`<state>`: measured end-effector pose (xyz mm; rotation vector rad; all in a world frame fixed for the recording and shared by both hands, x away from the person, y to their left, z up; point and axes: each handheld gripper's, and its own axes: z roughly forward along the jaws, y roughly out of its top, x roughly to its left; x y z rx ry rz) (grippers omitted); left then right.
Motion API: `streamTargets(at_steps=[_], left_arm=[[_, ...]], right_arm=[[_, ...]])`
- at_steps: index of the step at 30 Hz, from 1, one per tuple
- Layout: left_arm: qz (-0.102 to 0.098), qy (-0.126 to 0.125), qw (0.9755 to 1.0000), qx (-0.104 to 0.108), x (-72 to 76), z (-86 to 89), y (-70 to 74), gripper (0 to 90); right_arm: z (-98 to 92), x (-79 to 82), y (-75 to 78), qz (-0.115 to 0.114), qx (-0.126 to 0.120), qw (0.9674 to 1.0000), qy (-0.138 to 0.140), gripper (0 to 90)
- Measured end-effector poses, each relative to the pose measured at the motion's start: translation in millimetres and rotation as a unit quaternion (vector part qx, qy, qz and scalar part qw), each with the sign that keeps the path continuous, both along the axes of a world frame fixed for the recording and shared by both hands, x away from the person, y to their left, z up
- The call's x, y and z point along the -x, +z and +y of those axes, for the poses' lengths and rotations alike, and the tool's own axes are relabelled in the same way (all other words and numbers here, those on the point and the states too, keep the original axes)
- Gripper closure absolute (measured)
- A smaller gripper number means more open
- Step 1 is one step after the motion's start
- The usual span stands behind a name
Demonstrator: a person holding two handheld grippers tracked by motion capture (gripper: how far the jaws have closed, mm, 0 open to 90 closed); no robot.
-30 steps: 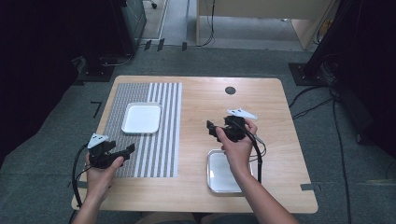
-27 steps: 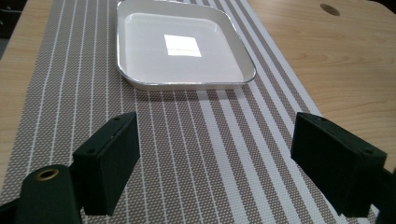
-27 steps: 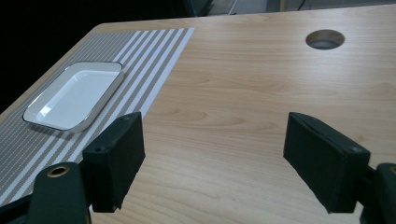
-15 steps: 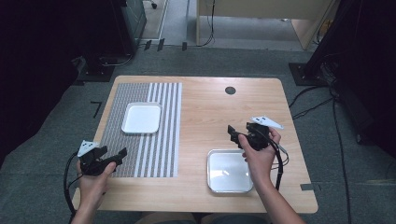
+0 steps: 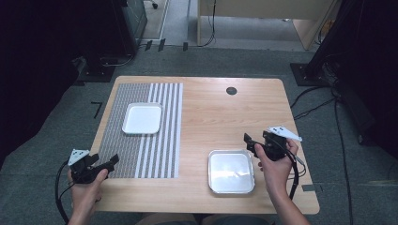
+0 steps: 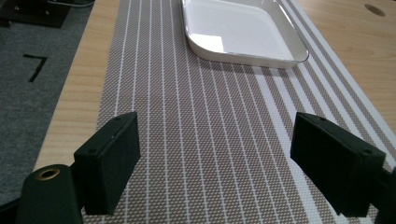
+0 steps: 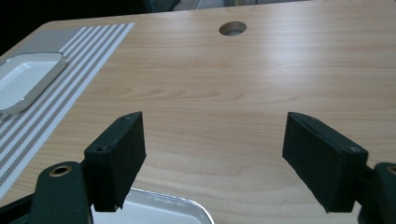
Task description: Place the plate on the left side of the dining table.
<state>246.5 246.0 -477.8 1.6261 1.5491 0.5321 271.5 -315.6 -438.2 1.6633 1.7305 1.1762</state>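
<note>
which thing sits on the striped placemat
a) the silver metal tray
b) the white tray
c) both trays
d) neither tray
b: the white tray lies on the striped placemat at the table's left, while the silver metal tray rests on bare wood near the right gripper.

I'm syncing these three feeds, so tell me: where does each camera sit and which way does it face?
High view: above the person's side, looking forward and down on the table; forearms, left gripper, right gripper.
Left gripper view: along its open jaws over the striped mat.
Right gripper view: along its open jaws over bare wood, metal tray below.
Shared: all three show the white tray.
</note>
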Motion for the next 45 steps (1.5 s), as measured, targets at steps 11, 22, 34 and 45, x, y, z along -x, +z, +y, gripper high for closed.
streamTargets(at_steps=[11, 22, 34, 45], left_arm=[[0.012, 0.011, 0.9998, -0.015, 7.1, 14.9, -13.1, 15.9], [0.024, -0.009, 0.9993, -0.028, 10.4, 18.5, -20.3, 16.2], [0.036, 0.000, 0.9976, -0.059, 16.7, 28.3, -28.9, 16.2], [0.037, 0.005, 0.9956, -0.086, 23.6, 32.4, -33.1, 16.7]], right_arm=[[-33.2, 20.2, -14.3, 0.013, -0.004, 0.9995, -0.029, 22.1], [-68.4, 41.2, -26.1, 0.028, 0.006, 0.9979, -0.058, 23.1], [-104.9, 65.5, -43.3, 0.042, 0.023, 0.9946, -0.092, 23.4], [-130.7, 84.5, -73.0, 0.066, 0.027, 0.9903, -0.119, 24.0]])
